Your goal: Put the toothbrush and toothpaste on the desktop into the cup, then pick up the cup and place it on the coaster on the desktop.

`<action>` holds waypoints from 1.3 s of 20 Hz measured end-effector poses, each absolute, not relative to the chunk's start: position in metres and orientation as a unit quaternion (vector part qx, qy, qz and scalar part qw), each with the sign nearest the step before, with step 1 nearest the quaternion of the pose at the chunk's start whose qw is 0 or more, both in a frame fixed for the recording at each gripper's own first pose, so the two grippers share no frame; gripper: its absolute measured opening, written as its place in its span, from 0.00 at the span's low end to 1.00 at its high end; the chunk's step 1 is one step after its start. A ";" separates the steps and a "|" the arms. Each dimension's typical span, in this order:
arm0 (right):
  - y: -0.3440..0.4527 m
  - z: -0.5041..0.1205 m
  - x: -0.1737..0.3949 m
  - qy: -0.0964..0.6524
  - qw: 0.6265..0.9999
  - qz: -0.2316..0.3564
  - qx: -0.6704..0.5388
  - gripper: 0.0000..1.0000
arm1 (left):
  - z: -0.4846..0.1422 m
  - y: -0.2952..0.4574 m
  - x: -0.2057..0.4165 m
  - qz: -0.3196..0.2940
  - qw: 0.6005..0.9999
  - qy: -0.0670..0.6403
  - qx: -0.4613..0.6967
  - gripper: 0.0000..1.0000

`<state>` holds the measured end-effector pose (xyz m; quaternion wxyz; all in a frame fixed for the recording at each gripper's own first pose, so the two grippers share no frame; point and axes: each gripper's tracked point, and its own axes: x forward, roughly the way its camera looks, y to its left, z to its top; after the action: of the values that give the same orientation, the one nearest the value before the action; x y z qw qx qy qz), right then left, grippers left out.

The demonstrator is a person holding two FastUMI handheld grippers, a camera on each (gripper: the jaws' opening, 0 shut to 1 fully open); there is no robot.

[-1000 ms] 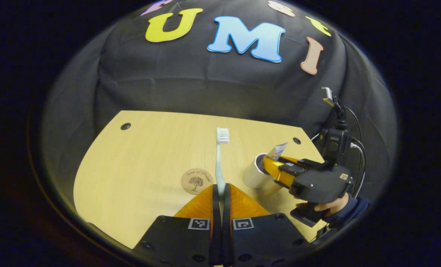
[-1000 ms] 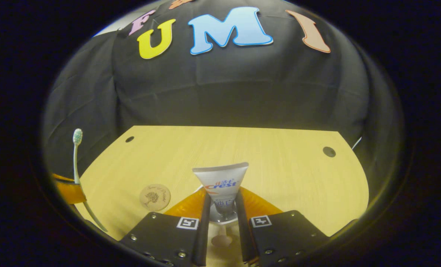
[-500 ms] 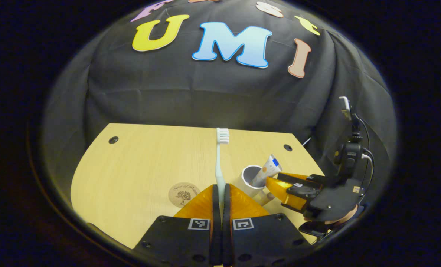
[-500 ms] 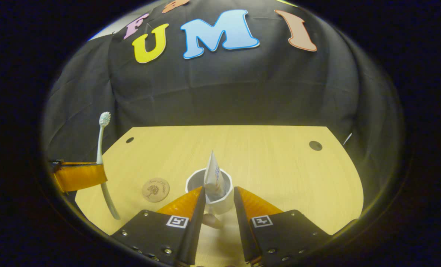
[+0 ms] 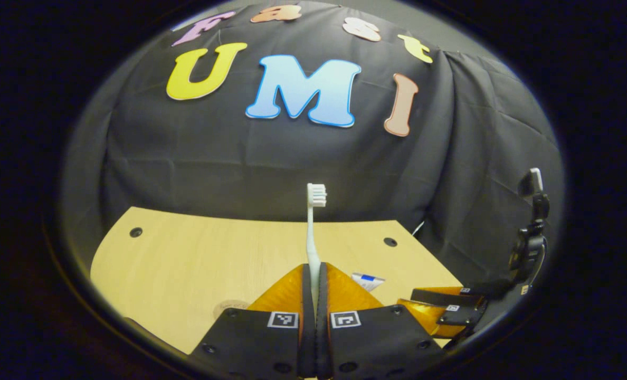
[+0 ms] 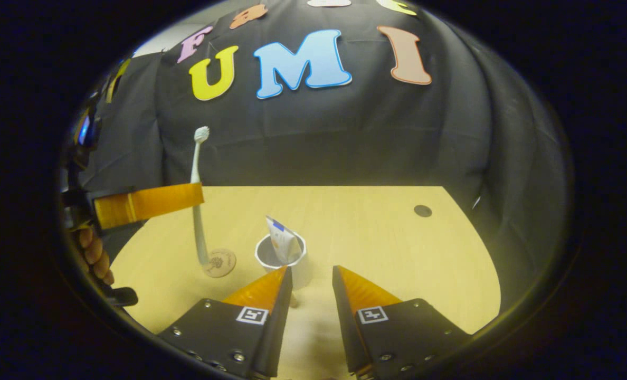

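**benchwatcher:** ok so what's the left gripper [image 5: 312, 269] doing here?

**tinkerer_q:** Its two fingers are pressed together on the handle of the pale, white-bristled plastic toothbrush [image 5: 312, 232]. The brush stands straight up out of the fingertips, bristle head at the top against the black cloth wall [image 5: 197, 153]. In the right gripper view you can see that same gripper [image 6: 195, 195] off to the left, held up above the light wooden desktop [image 6: 377, 237] with a hand [image 6: 94, 256] on its grip, and the toothbrush [image 6: 197, 200] hanging down through it, lower tip in line with the small round wooden coaster with a tree print [image 6: 219, 262]. Can't tell if the tip touches it.

**benchwatcher:** and the right one?

**tinkerer_q:** The right gripper [image 6: 312, 274] has its jaws apart, nothing between them. It sits low, just in front of the white round cup [image 6: 282, 259].

**benchwatcher:** toothpaste?

**tinkerer_q:** The white squeeze tube of toothpaste with a blue mark [image 6: 283, 241] is standing in the cup, leaning, flat crimped end sticking up over the rim. The cup is on the bare desktop just beside the coaster, to its right, not on it. In the left gripper view only the top of the tube [image 5: 367, 281] peeks out behind the left gripper's finger, and the right gripper [image 5: 424, 302] shows at lower right.
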<state>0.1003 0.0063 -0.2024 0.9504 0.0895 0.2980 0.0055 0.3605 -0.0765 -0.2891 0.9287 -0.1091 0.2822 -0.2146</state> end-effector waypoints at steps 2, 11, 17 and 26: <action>-0.001 -0.194 0.091 0.281 0.957 -0.001 0.077 0.48 | -0.293 -0.081 0.379 -0.224 0.933 0.258 -0.113 0.10; -0.029 -0.169 0.052 0.255 0.964 -0.044 0.054 0.48 | -0.301 -0.109 0.400 -0.247 0.934 0.223 -0.131 0.08; -0.035 -0.165 0.030 0.260 0.961 -0.070 0.065 0.48 | -0.331 -0.124 0.413 -0.255 0.929 0.233 -0.131 0.08; -0.036 -0.173 0.016 0.277 0.954 -0.089 0.072 0.47 | -0.367 -0.137 0.409 -0.262 0.920 0.257 -0.137 0.08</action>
<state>0.0159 -0.0360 -0.1729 0.9542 0.0717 0.2767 -0.0888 0.4086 -0.1373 -0.3671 0.9202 -0.1373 0.2566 -0.2620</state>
